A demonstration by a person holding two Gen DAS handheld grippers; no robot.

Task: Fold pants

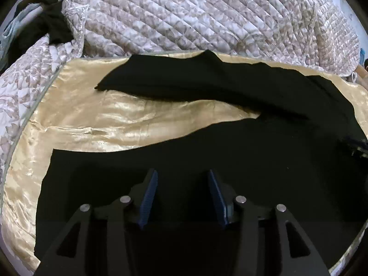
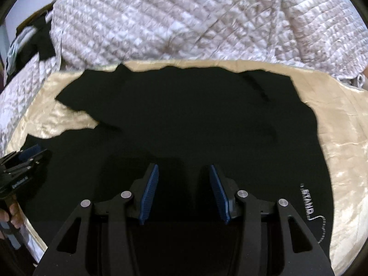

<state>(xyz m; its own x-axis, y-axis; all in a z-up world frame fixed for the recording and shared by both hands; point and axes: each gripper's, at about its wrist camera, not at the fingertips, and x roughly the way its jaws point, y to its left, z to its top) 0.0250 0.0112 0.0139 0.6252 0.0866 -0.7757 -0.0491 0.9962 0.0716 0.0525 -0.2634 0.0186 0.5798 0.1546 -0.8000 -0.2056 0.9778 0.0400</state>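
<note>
Pants (image 1: 207,161), black, spread flat on gold satin sheet (image 1: 80,119). Left gripper (image 1: 182,174) spread wide over near leg, nothing held. Right gripper (image 2: 184,169) likewise gaping above waist end, white lettering (image 2: 307,201) off to its side. Second leg (image 1: 184,80) splayed apart across sheet. Beyond sheet's far edge, quilted bedspread (image 1: 195,18) bunched.

The black pants (image 1: 207,142) are matt, soft cloth, lying on a glossy, crinkled gold satin sheet (image 1: 96,119). Behind it the quilt (image 1: 184,16) is stitched, puffy cotton-like fabric with a dull leaf print. Both grippers look like matt black plastic with ribbed blue rubbery pads (image 2: 149,193) and shiny metal pins (image 2: 127,194).
</note>
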